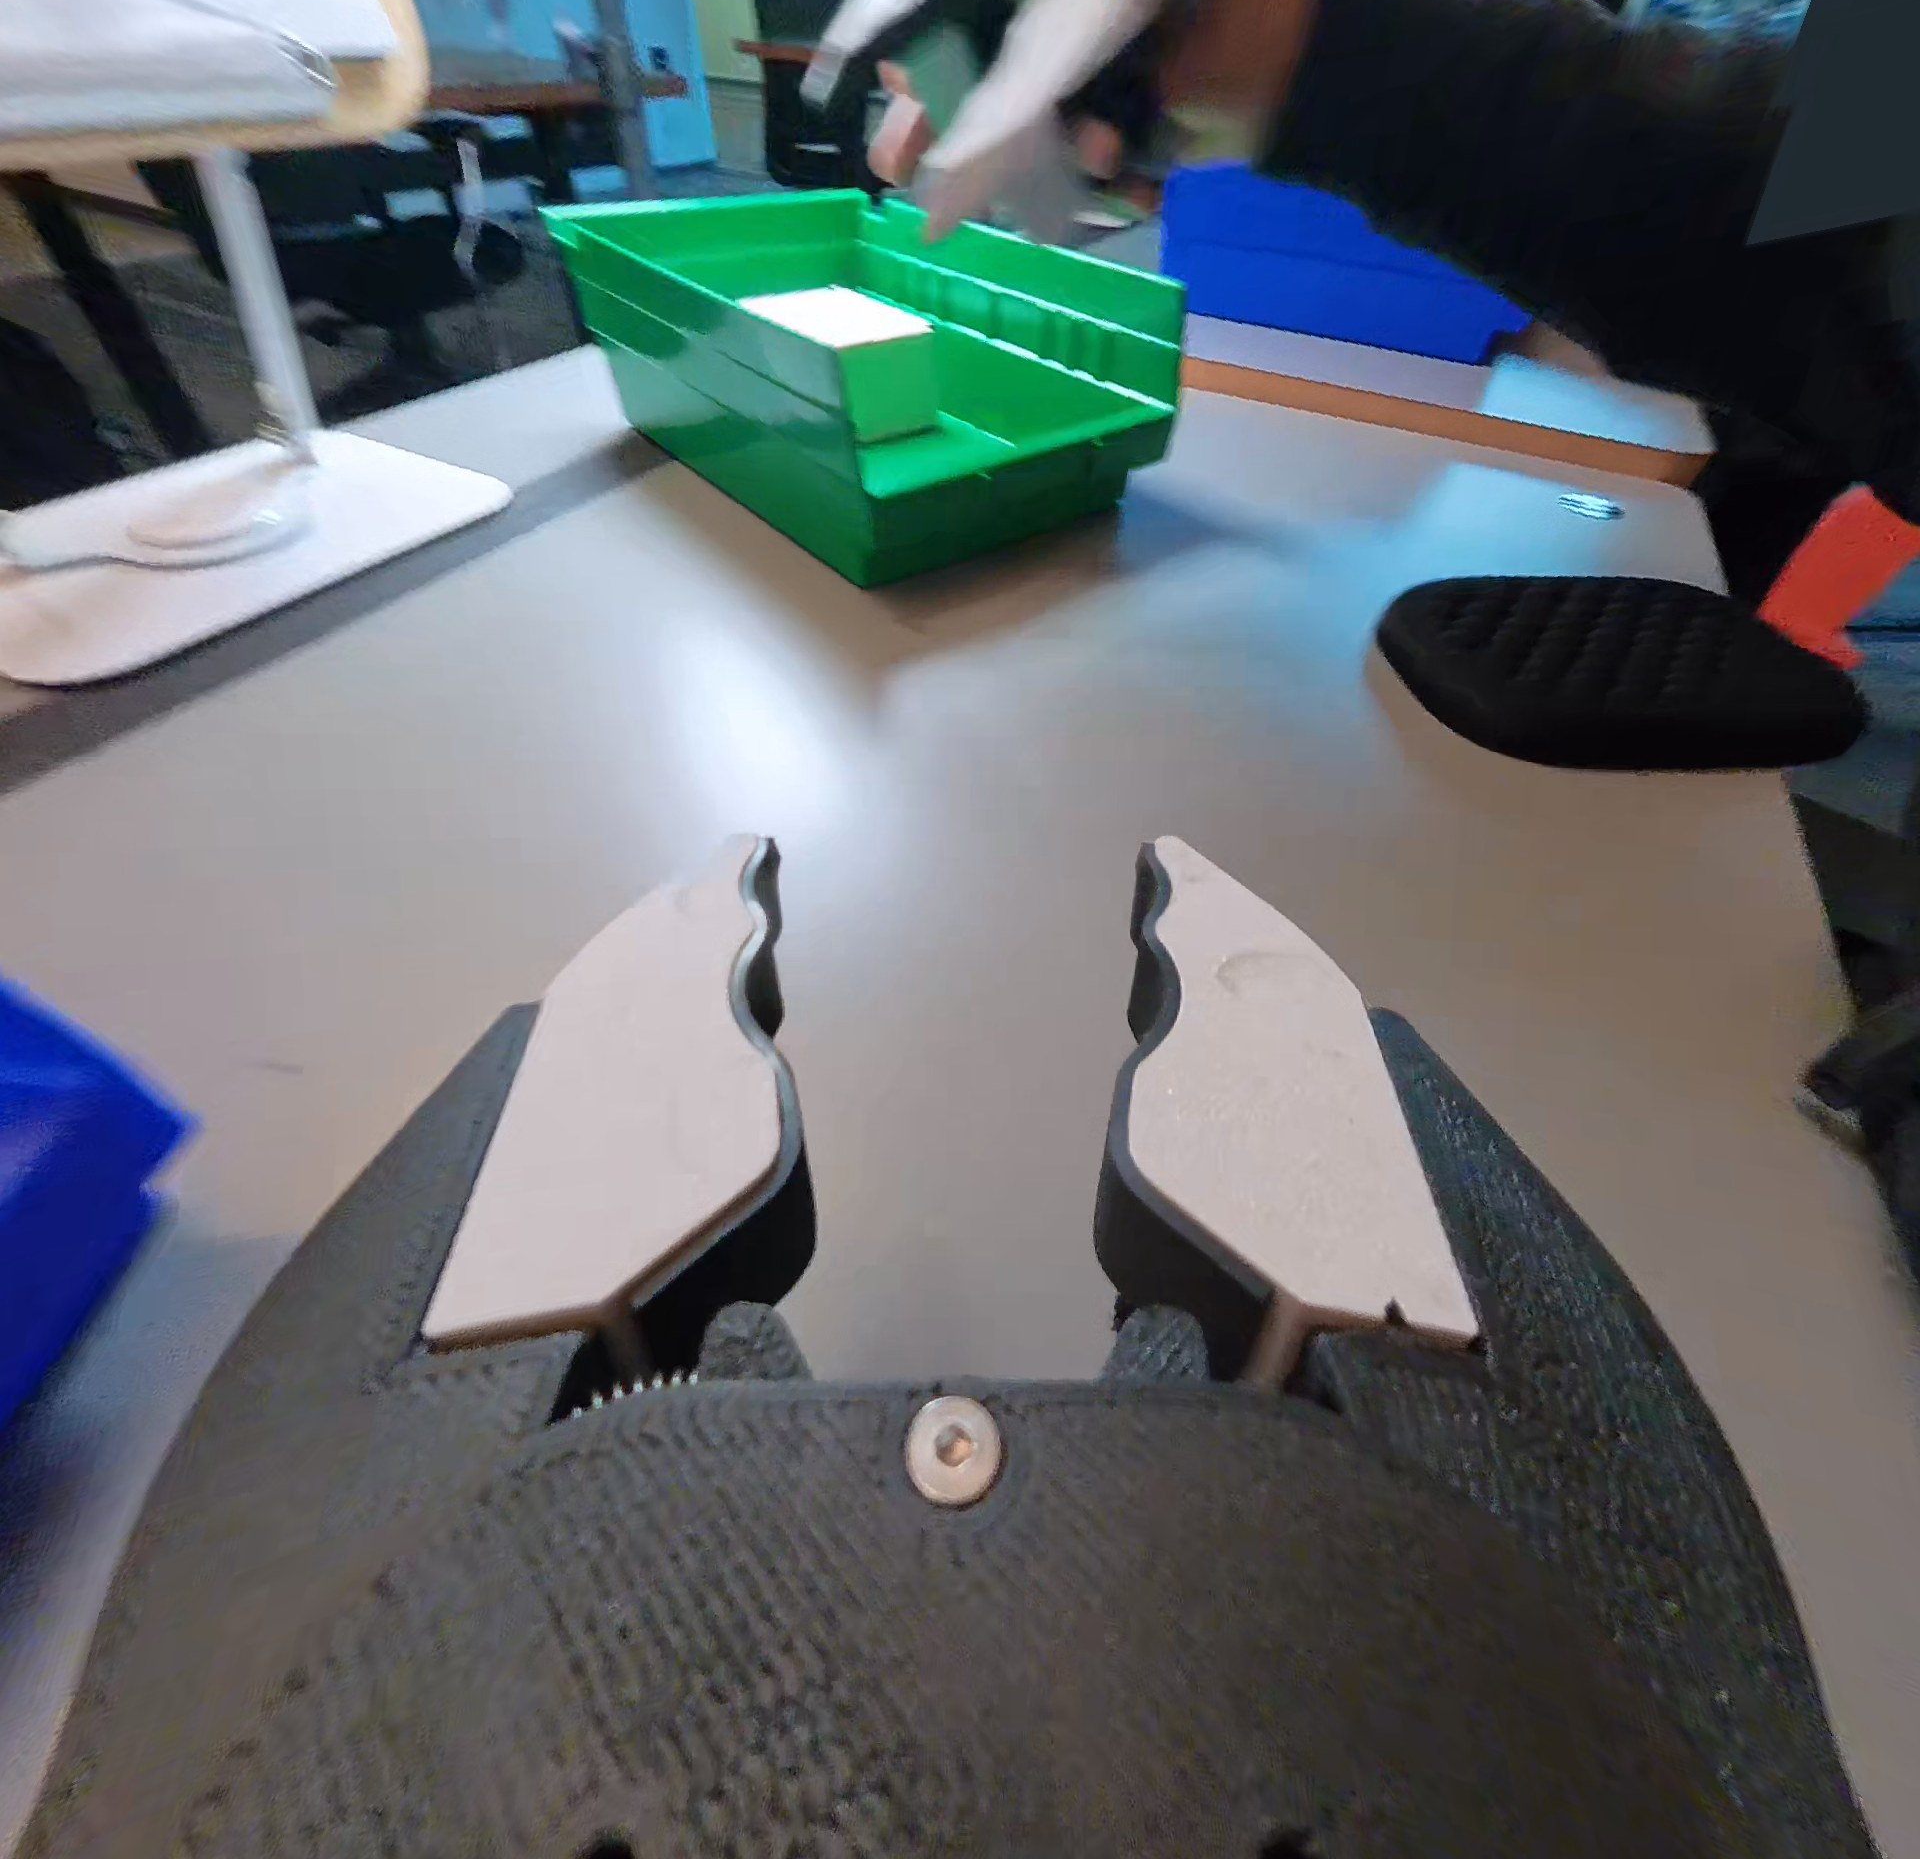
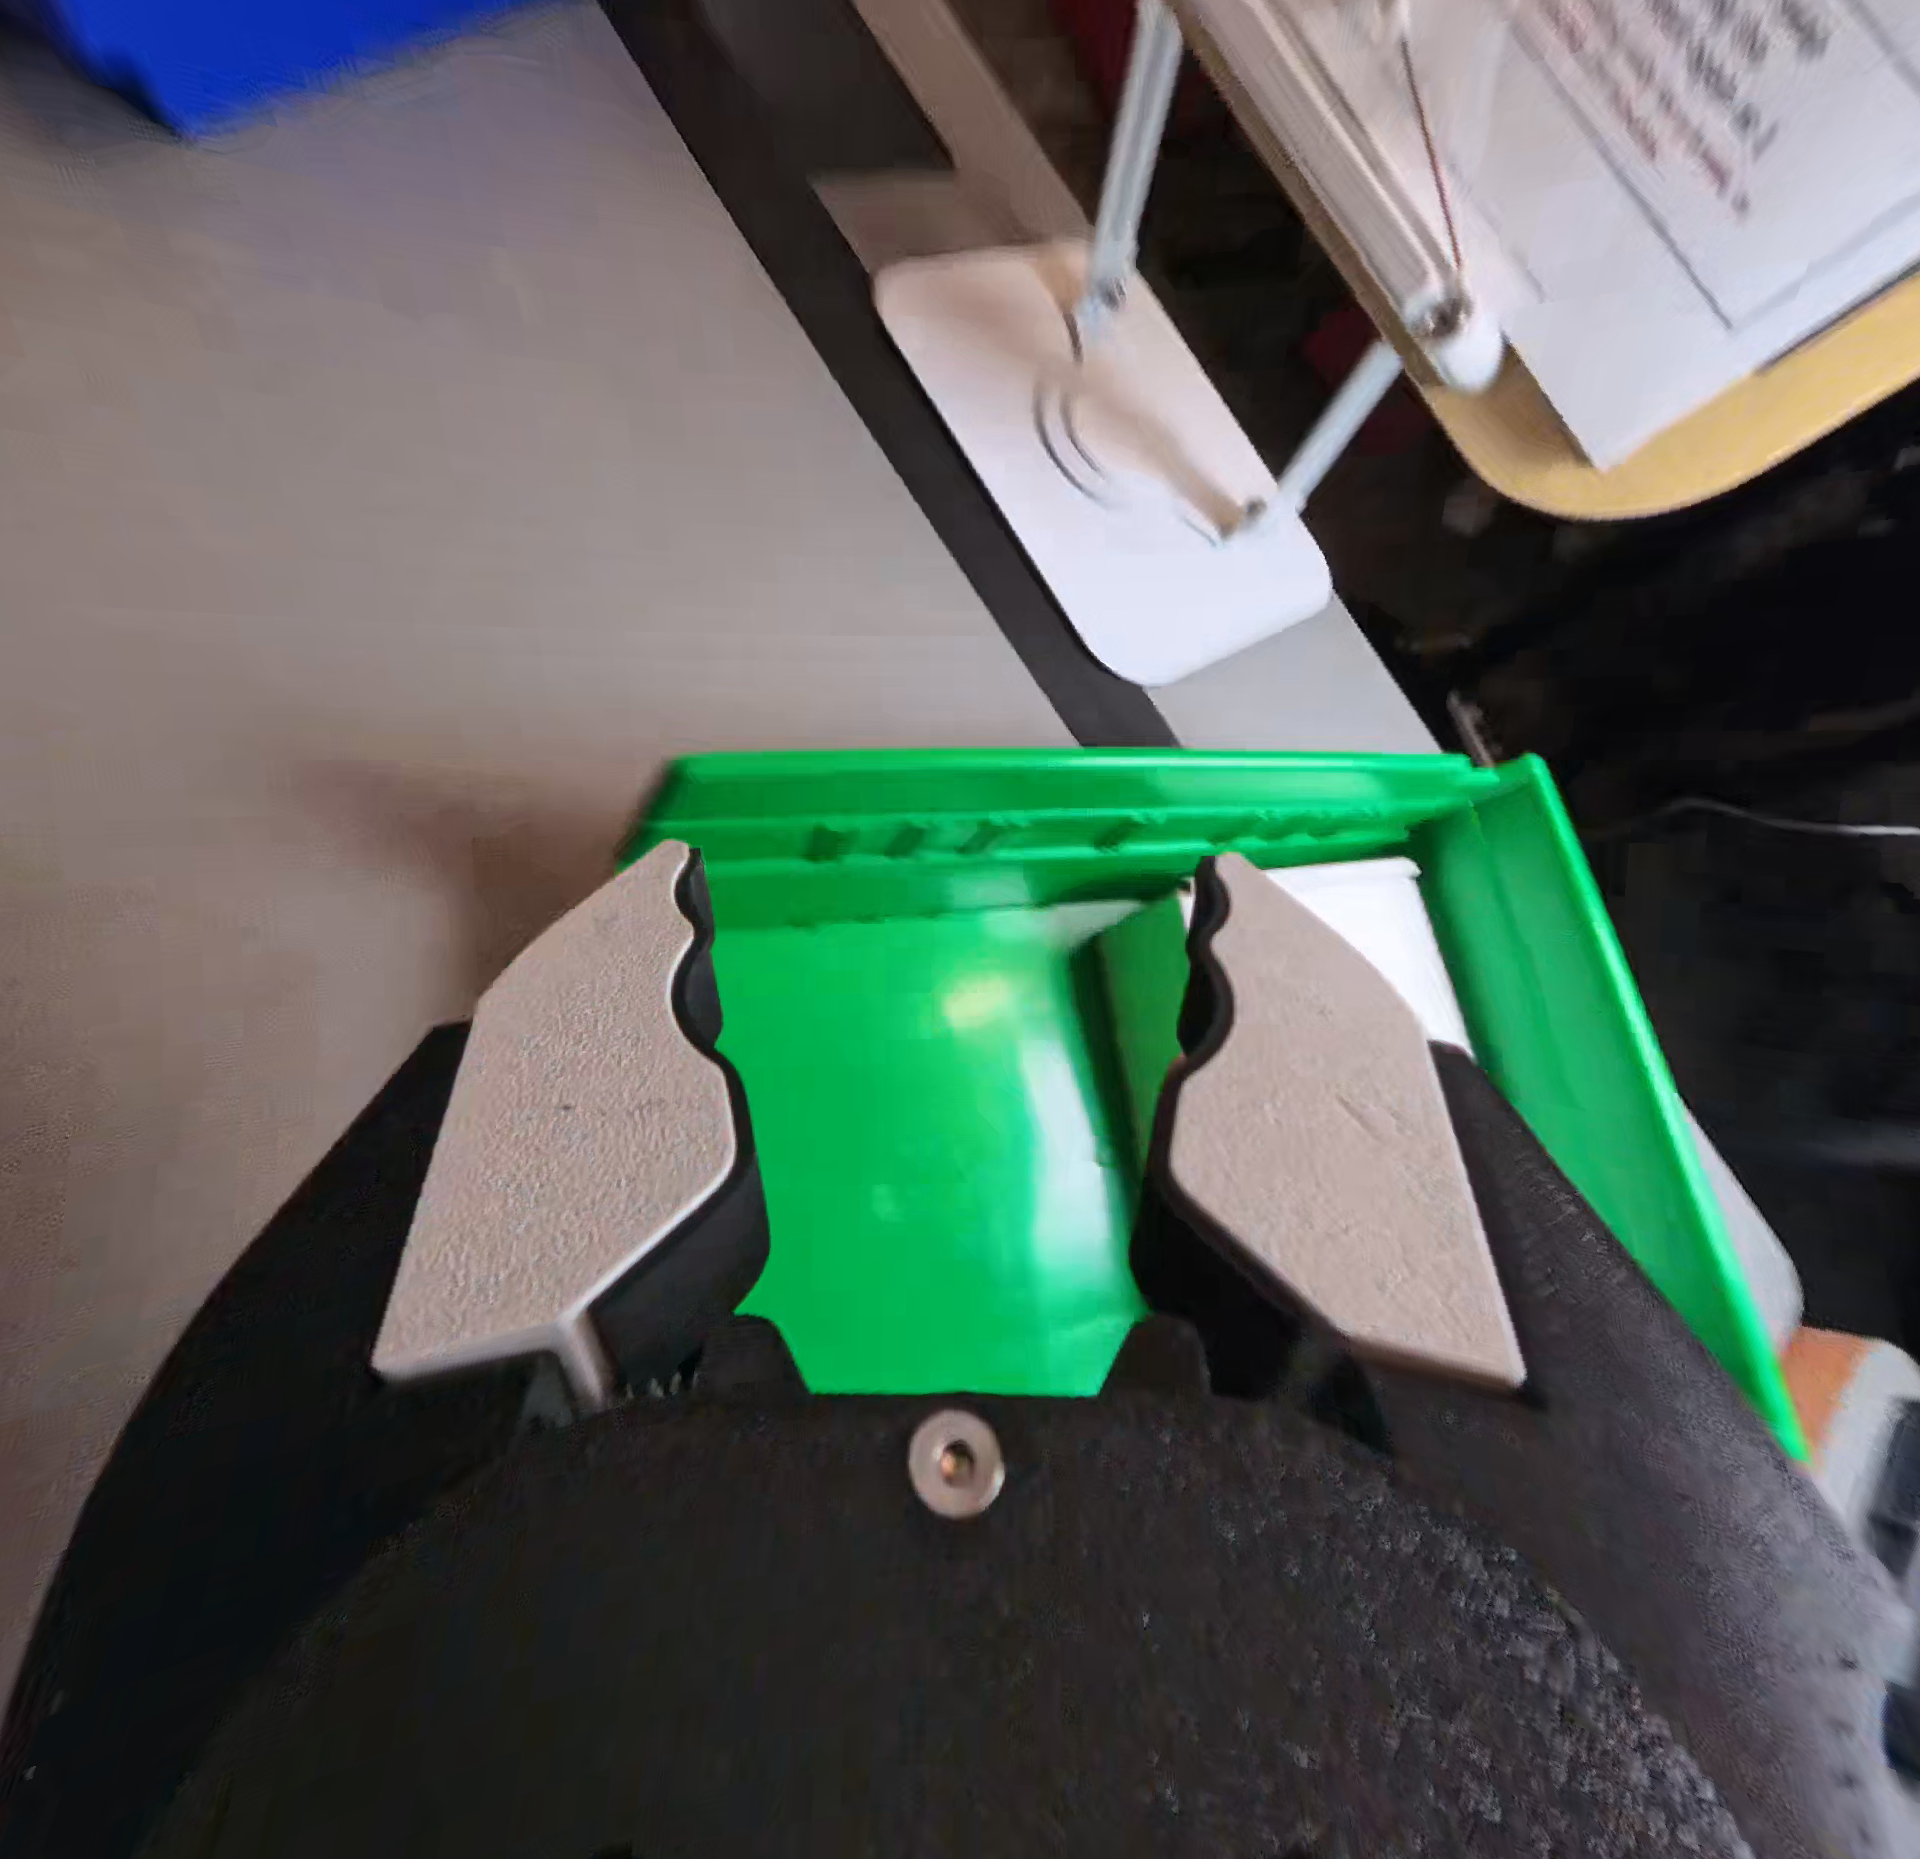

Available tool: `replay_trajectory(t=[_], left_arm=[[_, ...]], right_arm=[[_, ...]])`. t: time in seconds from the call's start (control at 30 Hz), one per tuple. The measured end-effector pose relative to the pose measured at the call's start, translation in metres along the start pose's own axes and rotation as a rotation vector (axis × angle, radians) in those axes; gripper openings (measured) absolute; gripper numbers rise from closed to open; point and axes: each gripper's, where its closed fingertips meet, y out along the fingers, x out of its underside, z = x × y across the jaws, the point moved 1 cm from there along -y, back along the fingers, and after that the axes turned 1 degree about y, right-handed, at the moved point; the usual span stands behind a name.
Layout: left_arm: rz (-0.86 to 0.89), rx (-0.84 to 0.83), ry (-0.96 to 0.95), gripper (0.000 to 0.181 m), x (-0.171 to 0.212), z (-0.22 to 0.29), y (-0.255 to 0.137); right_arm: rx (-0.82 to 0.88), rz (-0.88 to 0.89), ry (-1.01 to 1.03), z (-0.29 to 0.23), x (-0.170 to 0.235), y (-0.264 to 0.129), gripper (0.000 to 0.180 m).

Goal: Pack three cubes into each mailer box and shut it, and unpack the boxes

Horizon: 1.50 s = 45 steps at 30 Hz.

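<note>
You've got a bright green bin (image 1: 997,479), white box (image 1: 842,329) inside, blue bin (image 1: 1330,261) behind, grey table (image 1: 727,718).

Your left gripper (image 1: 954,853) has a rough, ribbed black printed plastic body w/ matt grey finger plates, faintly pitted, and a shiny metal screw (image 1: 954,1448) at centre. Right gripper (image 2: 951,864): same build. The green bin (image 1: 894,427) is glossy hard plastic, throwing bright glare off its floor. The white box (image 1: 862,355) inside looks like matt card. The surface (image 1: 727,770) is smooth grey laminate w/ a soft sheen. The lamp base (image 2: 1101,479) is smooth white plastic, its rods thin metal. The black pad (image 1: 1610,666) looks like textured mesh.
</note>
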Motion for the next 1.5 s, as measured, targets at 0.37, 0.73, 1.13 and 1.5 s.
replay_trajectory(t=[0.37,0.73,1.13,1.5], left_arm=[[-0.395,-0.373,0.206,0.072,-0.037,-0.2,-0.095],[-1.123,-0.372,0.105,0.103,0.035,-0.357,-0.125],[-1.343,-0.301,0.168,0.096,0.068,-0.382,-0.118],[-1.267,-0.207,0.202,0.109,0.044,-0.341,-0.117]], right_arm=[[-0.186,0.22,0.135,-0.206,0.031,-0.05,0.082],[-0.282,0.31,0.114,-0.241,0.029,-0.036,0.08],[-0.282,0.362,0.22,-0.227,0.028,-0.039,0.076],[-0.312,0.357,0.201,-0.232,0.028,-0.039,0.076]])
